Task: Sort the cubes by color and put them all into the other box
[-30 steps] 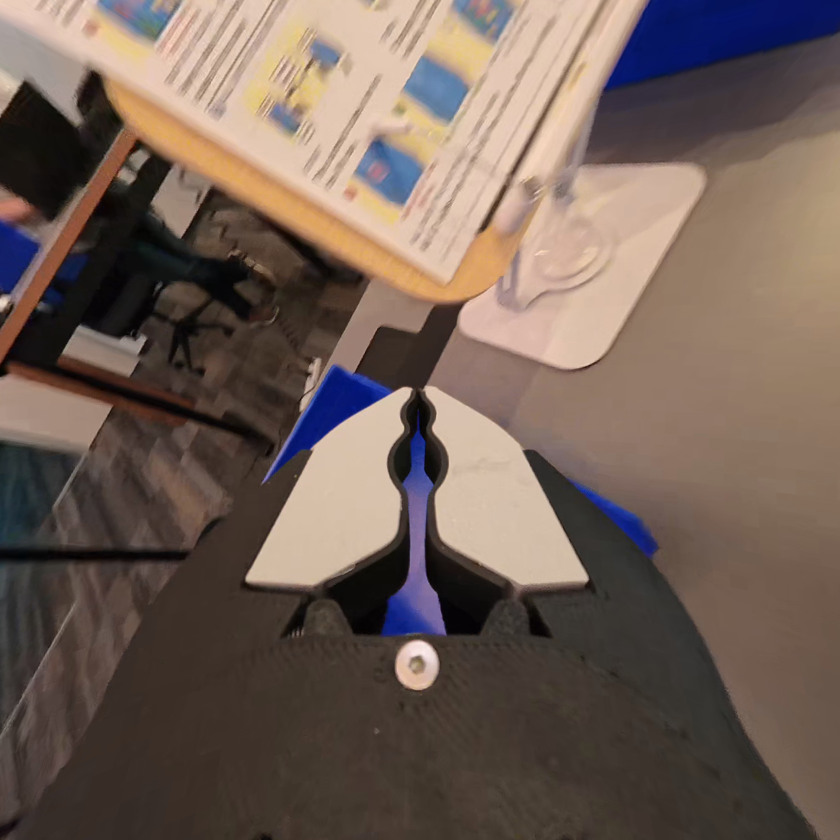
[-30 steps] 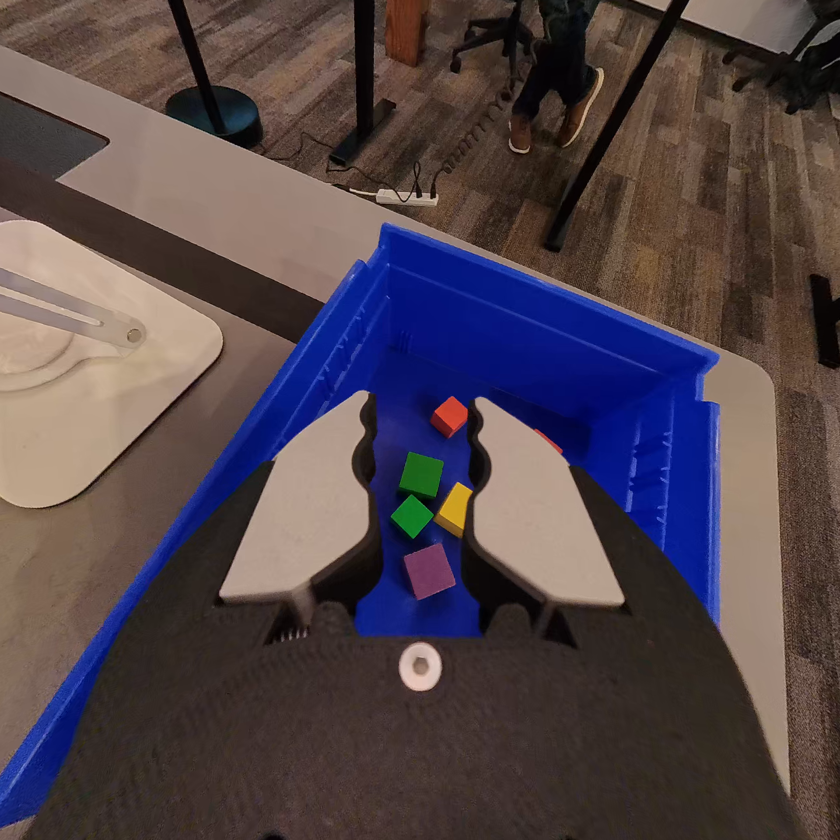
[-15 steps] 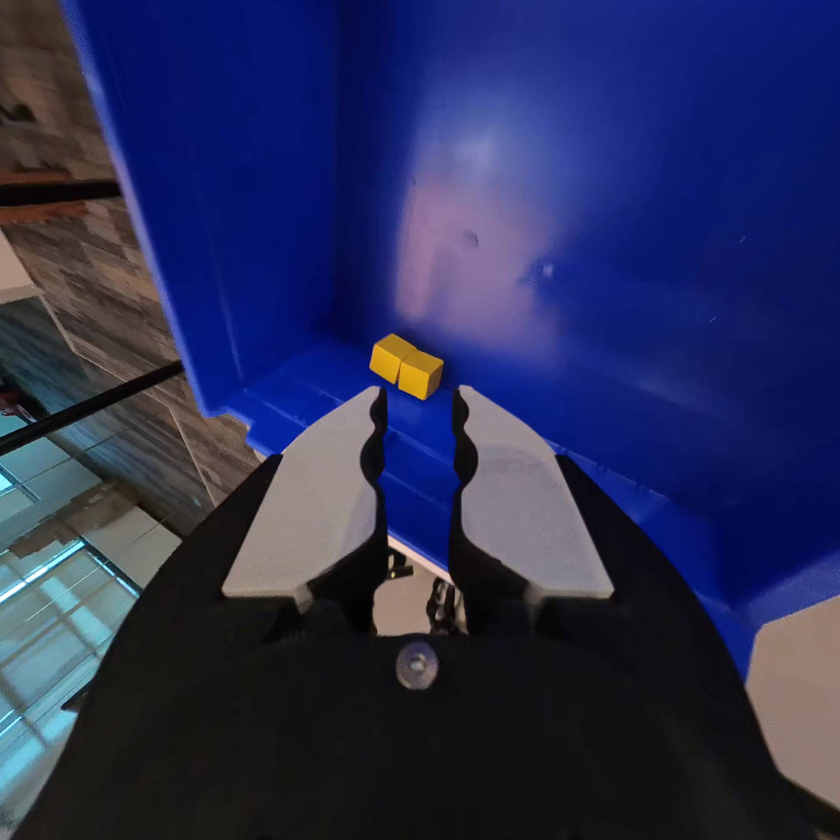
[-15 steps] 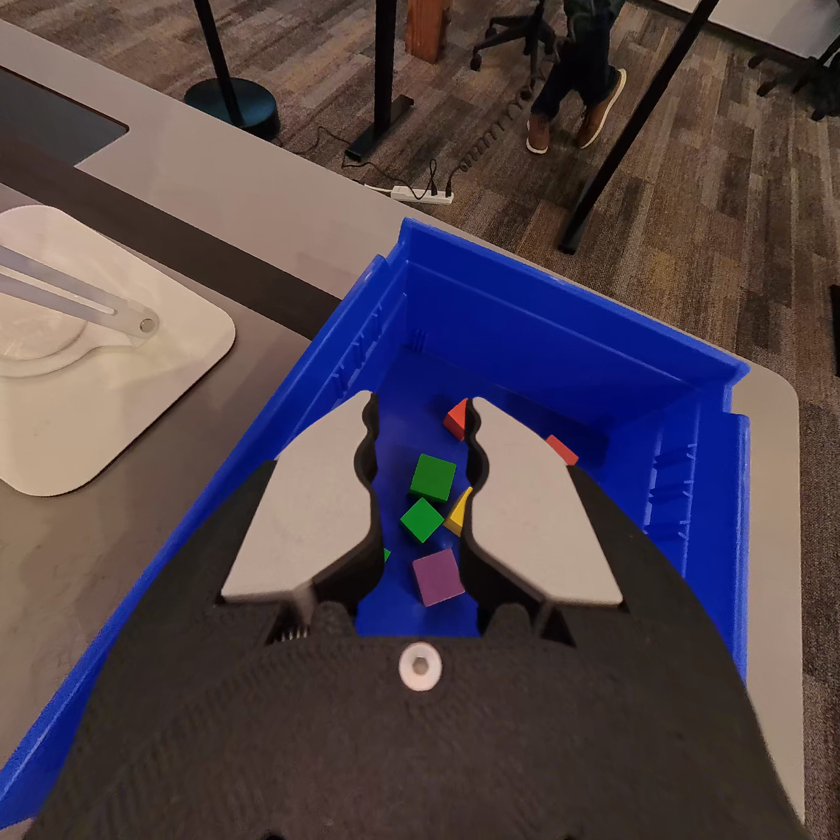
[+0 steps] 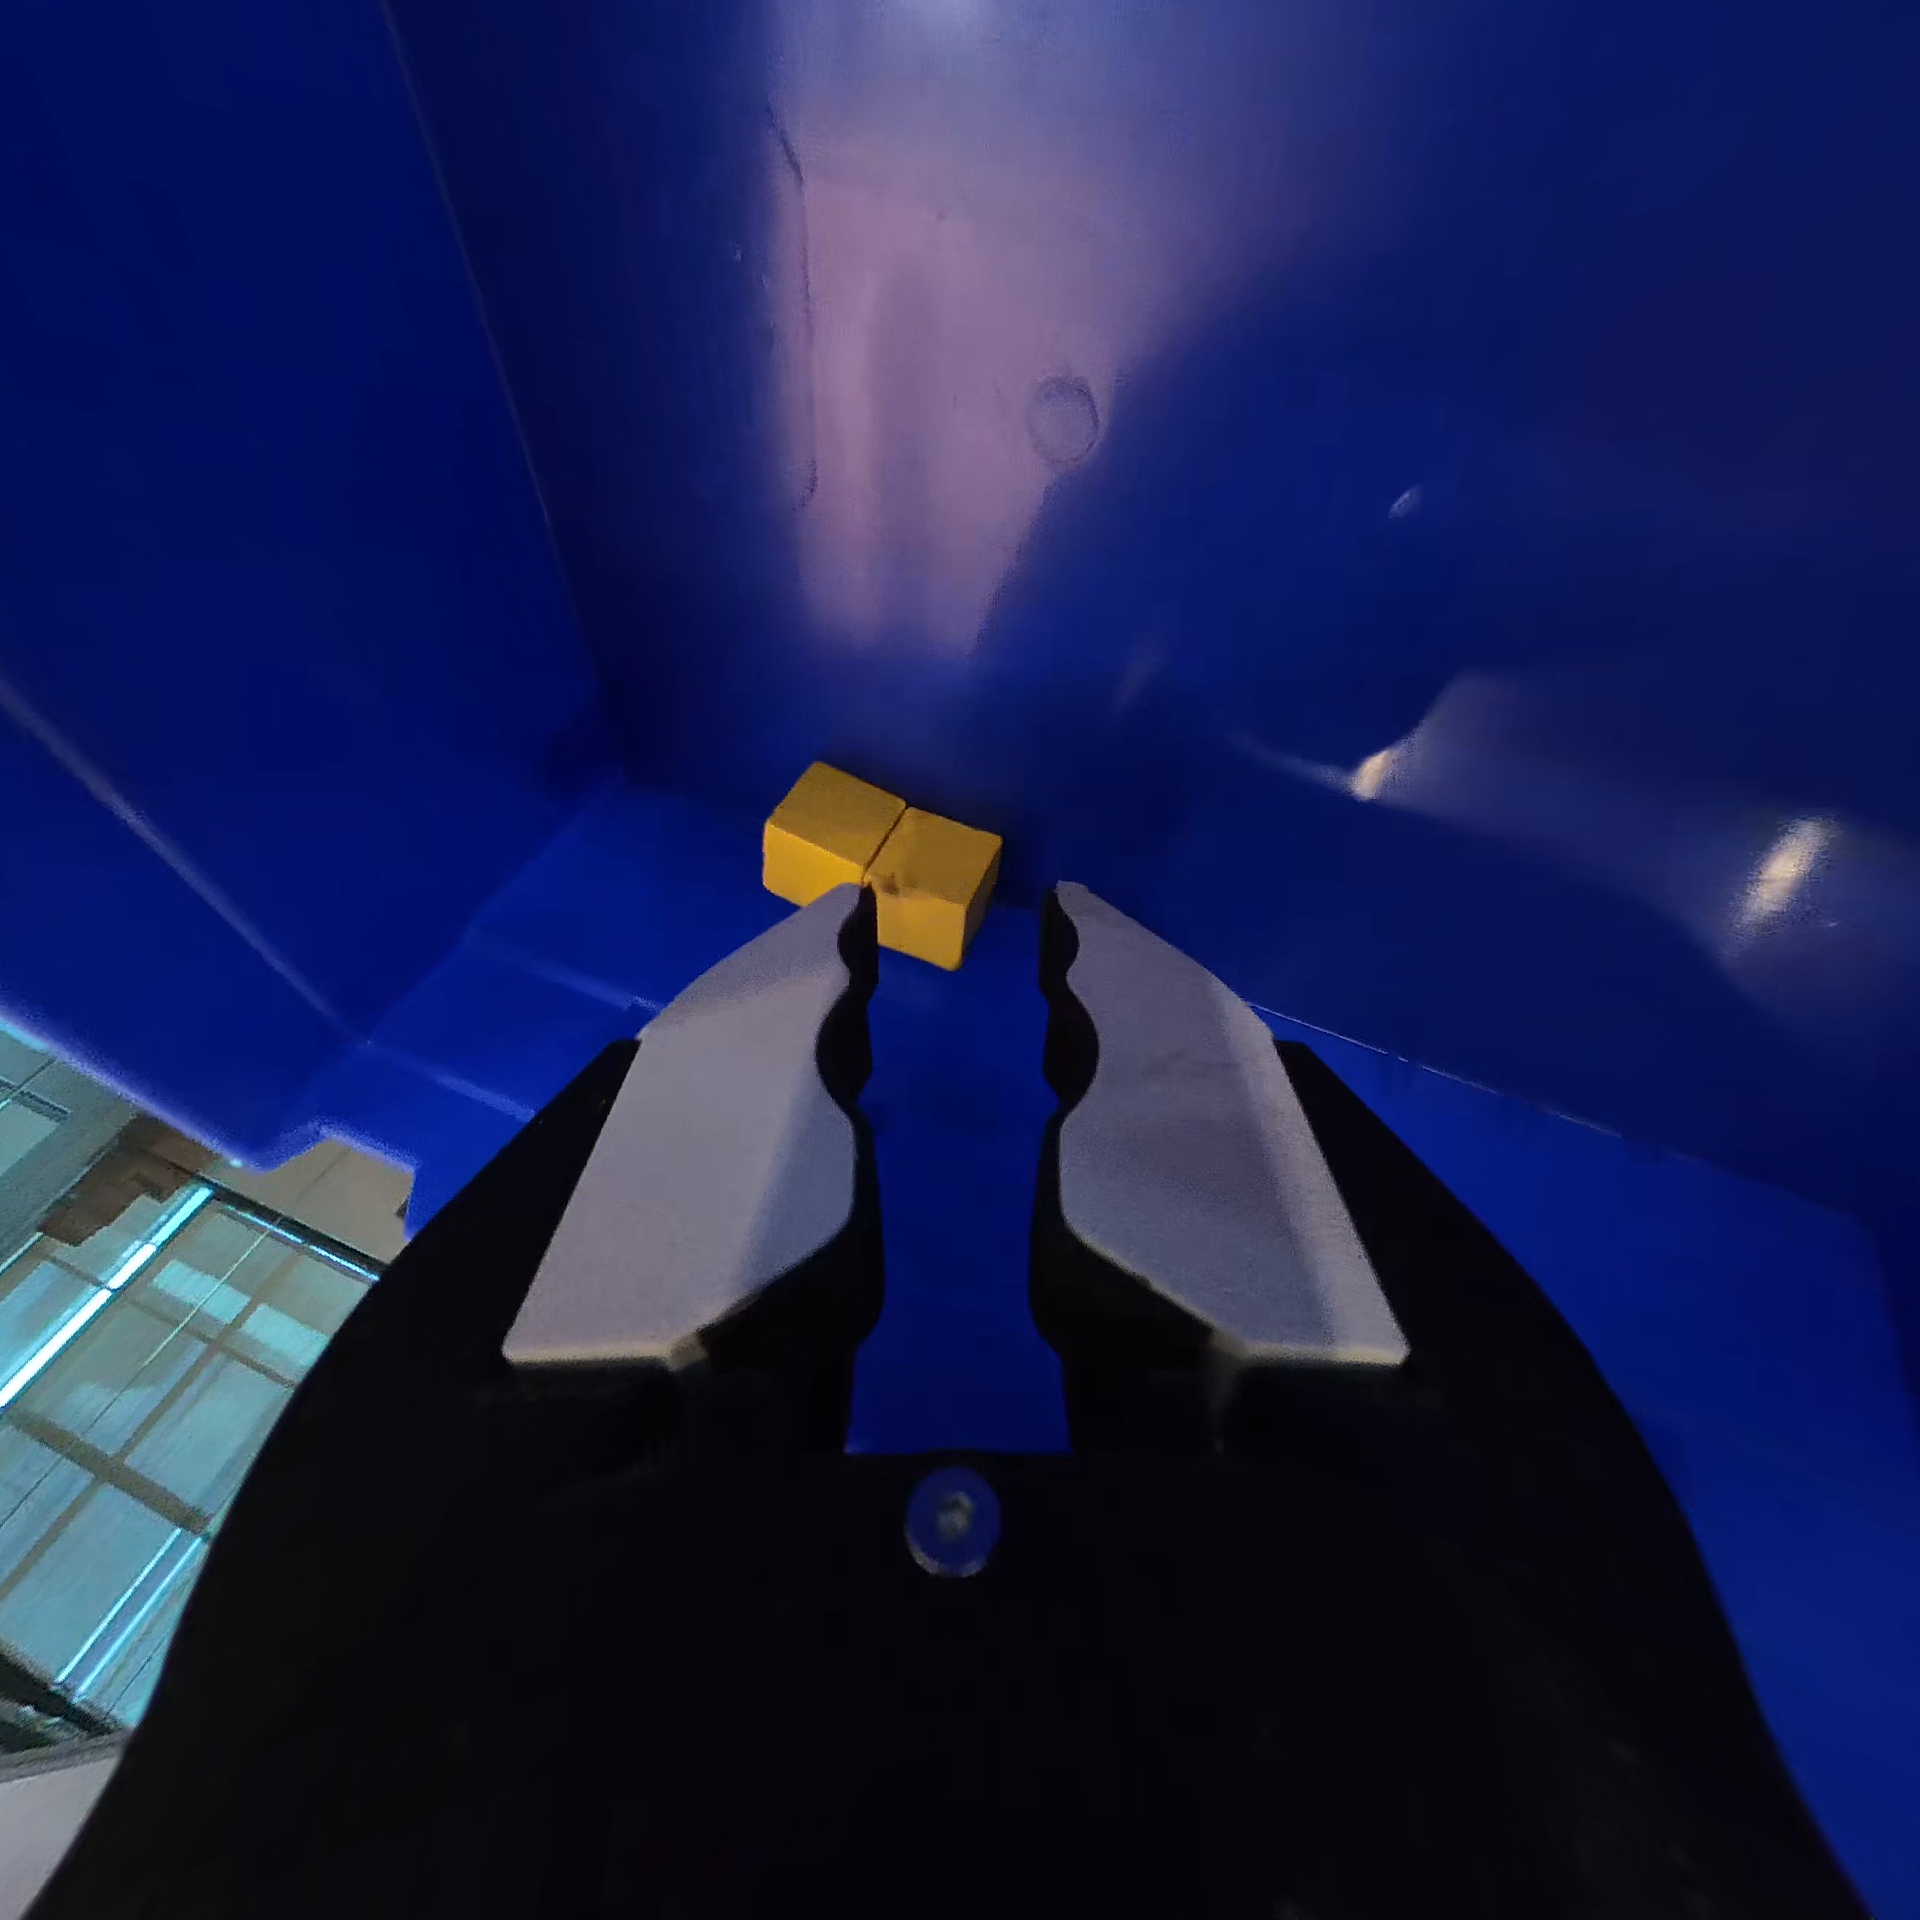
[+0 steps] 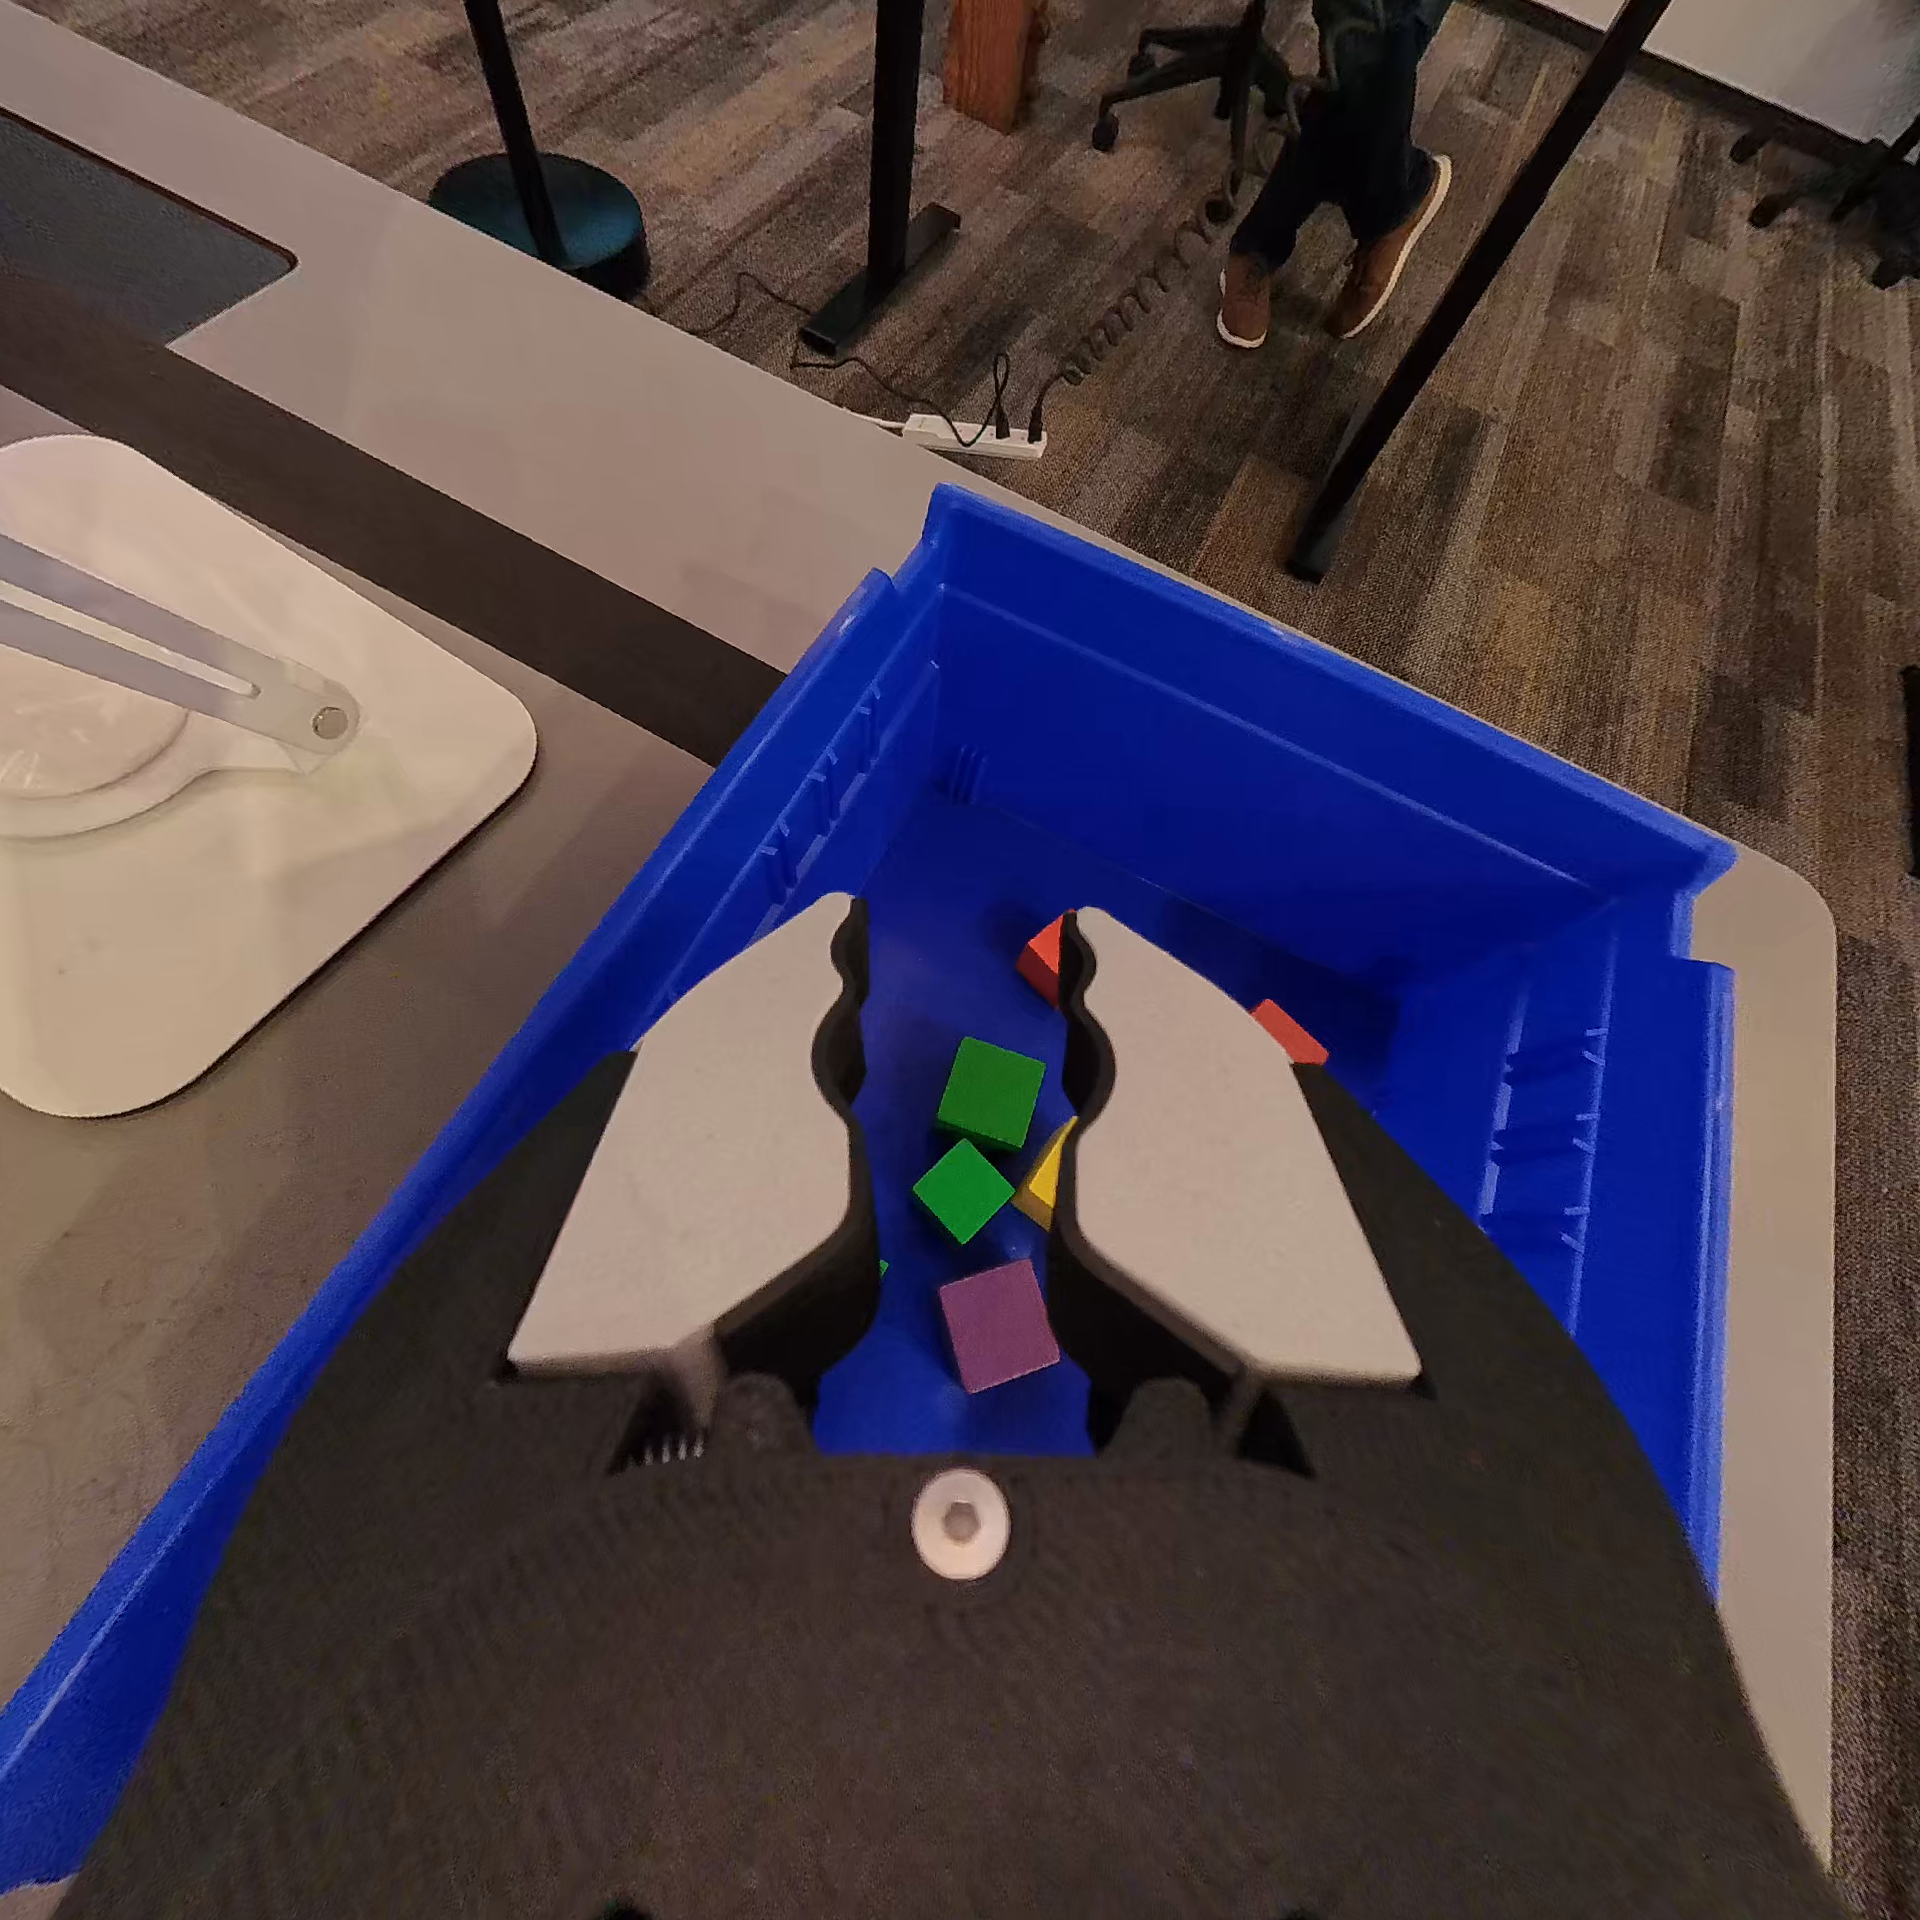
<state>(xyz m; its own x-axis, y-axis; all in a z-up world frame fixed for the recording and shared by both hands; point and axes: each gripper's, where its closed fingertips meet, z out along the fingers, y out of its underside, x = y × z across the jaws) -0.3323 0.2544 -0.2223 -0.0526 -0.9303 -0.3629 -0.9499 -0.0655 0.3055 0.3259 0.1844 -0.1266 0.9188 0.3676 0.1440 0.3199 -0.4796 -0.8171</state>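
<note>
Blue box [image 6: 1299, 748] under right gripper [image 6: 961, 920], jaws parted, empty, above mixed cubes [image 6: 989, 1091]. Left gripper [image 5: 956, 899] parted, empty; yellow pair [image 5: 883, 868] touching, just ahead. Risk: fingertip [image 5: 842, 914] knocks the pair apart

Left two-finger gripper [image 5: 956, 902] is swinging off the table scene and into the glossy blue plastic bin [image 5: 1351, 416], closing in on the two yellow cubes [image 5: 883, 878] sitting side by side in its corner; its jaws are going from nearly closed to clearly parted. Right two-finger gripper [image 6: 961, 914] is drifting over the second blue plastic bin [image 6: 1299, 748], its right finger increasingly covering the single yellow cube [image 6: 1047, 1179] and red cube [image 6: 1042, 954].
</note>
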